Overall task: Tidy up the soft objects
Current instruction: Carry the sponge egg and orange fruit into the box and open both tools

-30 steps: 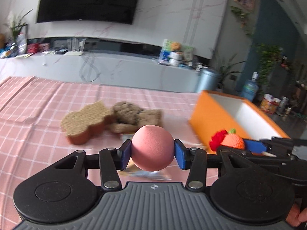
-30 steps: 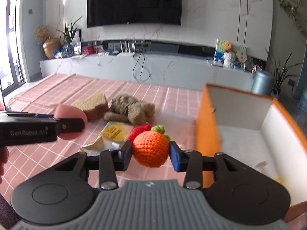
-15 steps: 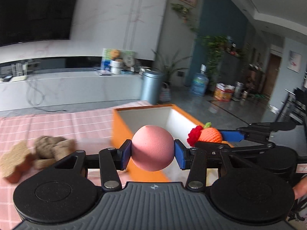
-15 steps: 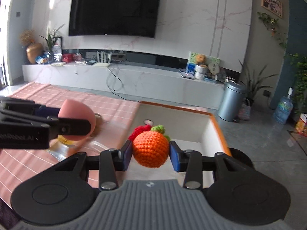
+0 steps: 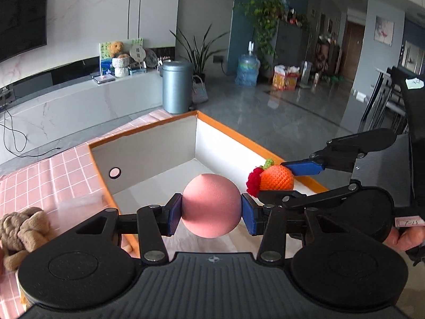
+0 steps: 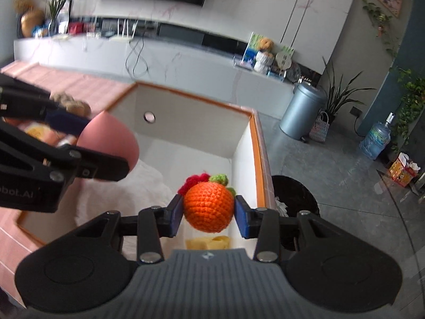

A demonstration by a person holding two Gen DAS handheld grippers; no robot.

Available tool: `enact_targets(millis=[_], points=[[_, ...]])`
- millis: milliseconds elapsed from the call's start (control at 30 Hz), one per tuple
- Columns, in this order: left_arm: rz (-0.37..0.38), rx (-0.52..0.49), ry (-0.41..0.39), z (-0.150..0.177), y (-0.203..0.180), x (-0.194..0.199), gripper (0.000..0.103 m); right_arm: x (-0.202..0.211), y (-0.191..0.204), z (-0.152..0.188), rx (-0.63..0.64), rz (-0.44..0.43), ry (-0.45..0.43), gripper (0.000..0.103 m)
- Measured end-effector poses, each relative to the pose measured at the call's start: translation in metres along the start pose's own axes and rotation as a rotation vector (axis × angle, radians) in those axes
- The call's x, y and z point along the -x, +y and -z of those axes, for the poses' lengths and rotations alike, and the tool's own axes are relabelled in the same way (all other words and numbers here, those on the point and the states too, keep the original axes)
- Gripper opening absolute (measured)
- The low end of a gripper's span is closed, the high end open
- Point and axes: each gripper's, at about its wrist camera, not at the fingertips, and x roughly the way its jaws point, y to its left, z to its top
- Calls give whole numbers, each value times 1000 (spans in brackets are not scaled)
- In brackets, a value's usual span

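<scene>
My left gripper [image 5: 211, 214] is shut on a pink foam ball [image 5: 211, 208] and holds it over the orange-rimmed white box [image 5: 148, 156]. My right gripper [image 6: 209, 212] is shut on an orange crochet fruit [image 6: 209, 206] with red and green trim, also above the box [image 6: 247, 143]. In the left wrist view the right gripper [image 5: 279, 179] sits to the right with the fruit [image 5: 276, 179]. In the right wrist view the left gripper [image 6: 93, 146] holds the ball [image 6: 111, 138] at the left. A brown plush toy [image 5: 24, 226] lies on the pink checked cloth [image 5: 39, 183] left of the box.
Inside the box lie a white soft item [image 6: 127, 194] and a yellow piece [image 6: 207, 242]. A black bin [image 6: 294, 199] stands right of the box. A grey trash can [image 5: 176, 87] stands beyond the table.
Both grippers moved right from over the cloth to above the box, still holding the ball and the fruit. The view now looks down into the box.
</scene>
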Motion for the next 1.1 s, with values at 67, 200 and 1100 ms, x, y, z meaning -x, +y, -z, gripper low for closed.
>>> enact_targets(millis=[67,200,1100], points=[[1,-9,21,-1,0,-10,53,-13,-3,0,25,2,26,41],[-4,-51,57,-2,0,-28,53,-35,-6,2,64,6,67,41],[55,60,145,-5,23,-42,68,-56,-4,4,143,-7,160,51]])
